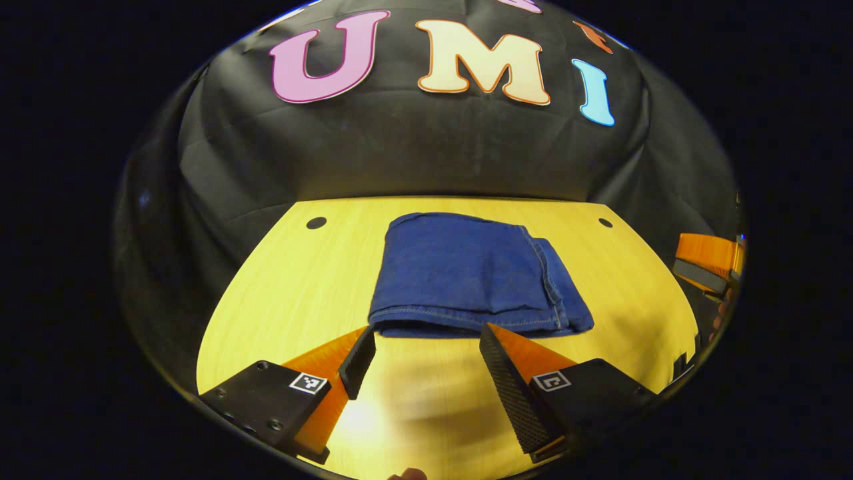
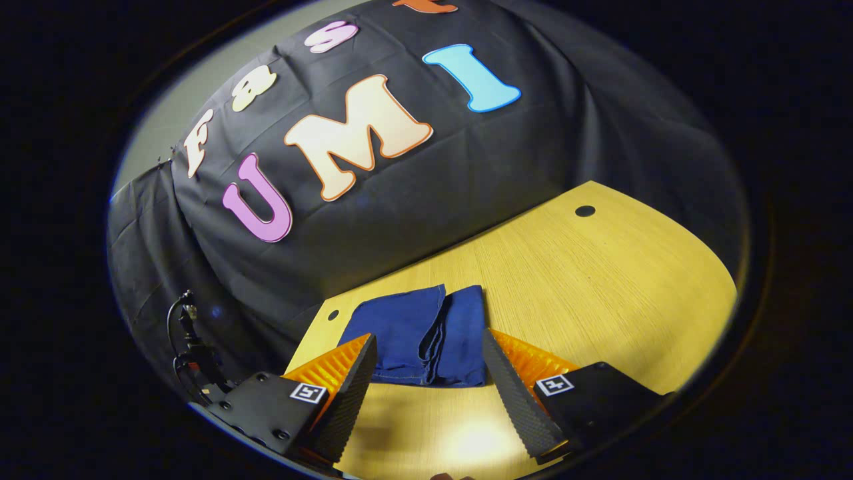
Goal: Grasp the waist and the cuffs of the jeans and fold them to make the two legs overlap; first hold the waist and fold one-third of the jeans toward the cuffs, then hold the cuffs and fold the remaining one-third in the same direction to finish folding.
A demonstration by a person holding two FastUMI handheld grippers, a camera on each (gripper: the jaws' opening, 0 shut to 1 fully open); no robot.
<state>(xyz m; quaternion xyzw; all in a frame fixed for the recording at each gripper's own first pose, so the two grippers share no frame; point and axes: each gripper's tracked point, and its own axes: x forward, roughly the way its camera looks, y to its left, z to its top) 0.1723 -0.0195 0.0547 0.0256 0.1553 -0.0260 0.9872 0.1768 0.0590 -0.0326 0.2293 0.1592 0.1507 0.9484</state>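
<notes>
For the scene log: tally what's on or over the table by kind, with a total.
Folded jeans: 1
Claws: 2, the left claw and the right claw, both open
Table: 1
Total: 4

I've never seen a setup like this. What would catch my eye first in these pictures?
Most likely the blue jeans, folded into a compact bundle and lying on the yellow wooden table in front of the black cloth wall. Next come the two grippers with orange and black fingers: the left gripper and the right gripper both stand open just short of the bundle's near edge, holding nothing.
</notes>
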